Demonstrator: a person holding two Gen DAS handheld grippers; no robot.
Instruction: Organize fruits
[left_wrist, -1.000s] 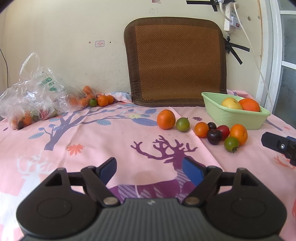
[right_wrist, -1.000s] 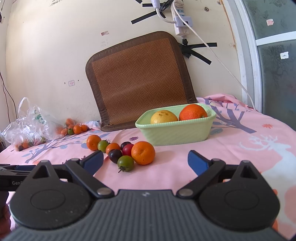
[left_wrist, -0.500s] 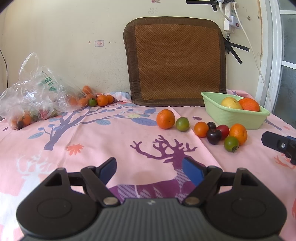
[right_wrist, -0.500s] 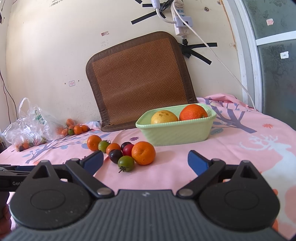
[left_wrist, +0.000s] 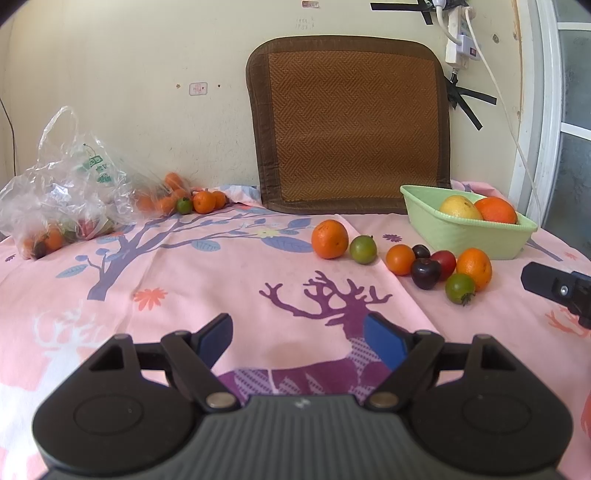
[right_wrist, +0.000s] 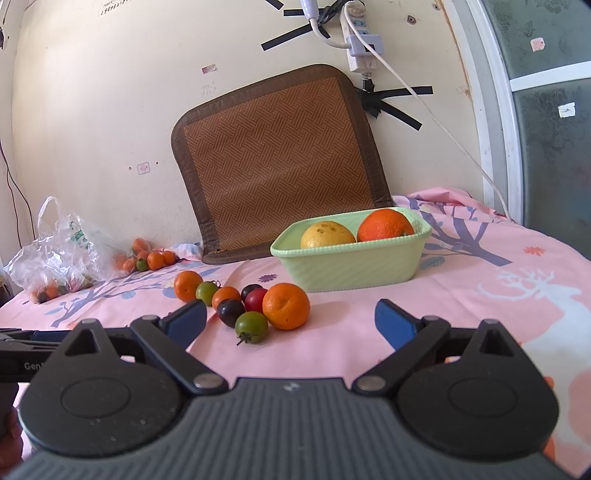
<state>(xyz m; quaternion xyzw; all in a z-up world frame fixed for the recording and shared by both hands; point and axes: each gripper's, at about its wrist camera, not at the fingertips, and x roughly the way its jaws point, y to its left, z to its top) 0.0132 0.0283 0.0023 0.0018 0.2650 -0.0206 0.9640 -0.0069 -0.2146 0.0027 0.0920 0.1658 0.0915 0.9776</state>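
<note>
A light green basket (right_wrist: 354, 267) holds a yellow fruit (right_wrist: 327, 234) and an orange (right_wrist: 385, 225); it also shows in the left wrist view (left_wrist: 461, 232). In front of it lies a cluster of loose fruit: an orange (right_wrist: 286, 305), a green tomato (right_wrist: 252, 326), a dark plum (right_wrist: 231, 312), a red tomato (right_wrist: 255, 299). Another orange (left_wrist: 329, 239) and a green fruit (left_wrist: 363, 249) lie further left. My right gripper (right_wrist: 290, 326) is open and empty just short of the cluster. My left gripper (left_wrist: 299, 341) is open and empty over bare cloth.
A clear plastic bag (left_wrist: 62, 188) with fruit lies at the back left, with several small oranges (left_wrist: 203, 201) beside it. A brown woven mat (left_wrist: 351, 125) leans on the wall. A white cable (right_wrist: 436, 118) hangs down at the right. A pink printed cloth (left_wrist: 221, 280) covers the surface.
The right gripper has crept slightly towards the fruit cluster. The left gripper has barely moved.
</note>
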